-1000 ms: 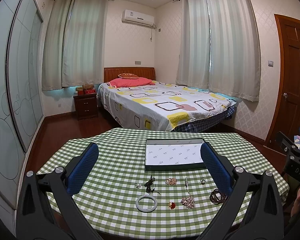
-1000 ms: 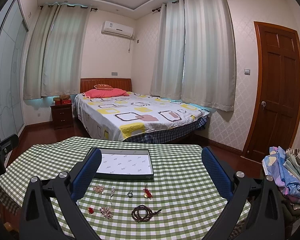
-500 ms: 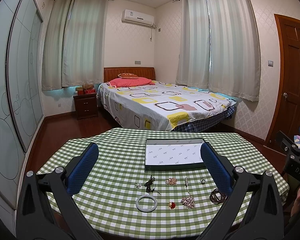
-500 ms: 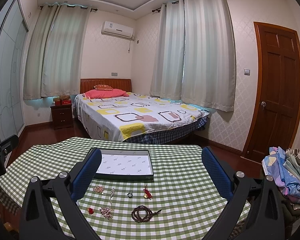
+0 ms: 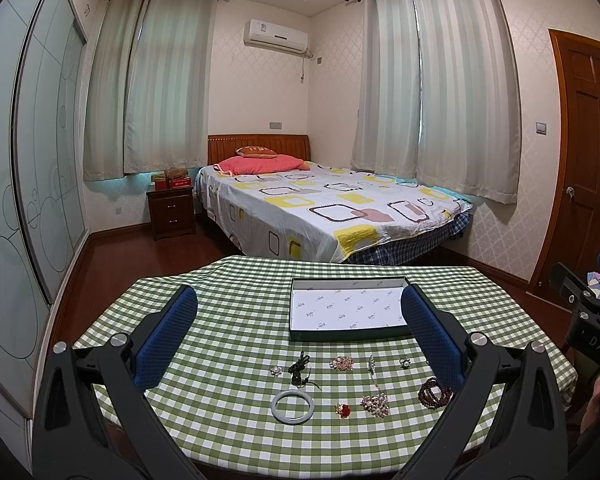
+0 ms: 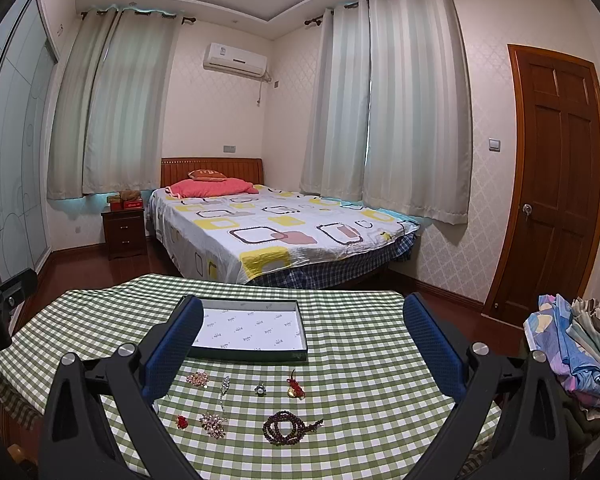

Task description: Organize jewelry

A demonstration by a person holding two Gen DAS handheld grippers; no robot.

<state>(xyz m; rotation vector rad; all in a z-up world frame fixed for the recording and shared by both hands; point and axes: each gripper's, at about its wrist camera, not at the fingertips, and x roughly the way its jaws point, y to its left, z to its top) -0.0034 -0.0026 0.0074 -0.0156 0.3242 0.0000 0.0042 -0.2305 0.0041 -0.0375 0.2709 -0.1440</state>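
Observation:
A shallow dark tray (image 5: 346, 335) with a white paper lining lies on the green checked table; it also shows in the right wrist view (image 6: 246, 356). In front of it lie several jewelry pieces: a pale jade bangle (image 5: 292, 406), a black cord pendant (image 5: 299, 369), a dark red bead bracelet (image 5: 434, 392) (image 6: 286, 427), a pearl cluster brooch (image 5: 375, 404) (image 6: 213, 424), a small red flower piece (image 5: 343, 410) (image 6: 181, 421). My left gripper (image 5: 298, 322) is open and empty above the jewelry. My right gripper (image 6: 302, 328) is open and empty, held above the table.
The table (image 5: 236, 320) has a green checked cloth. A bed (image 5: 320, 208) stands behind it, a nightstand (image 5: 171, 212) at its left. A wooden door (image 6: 556, 184) is at the right. A pile of folded clothes (image 6: 572, 348) lies right of the table.

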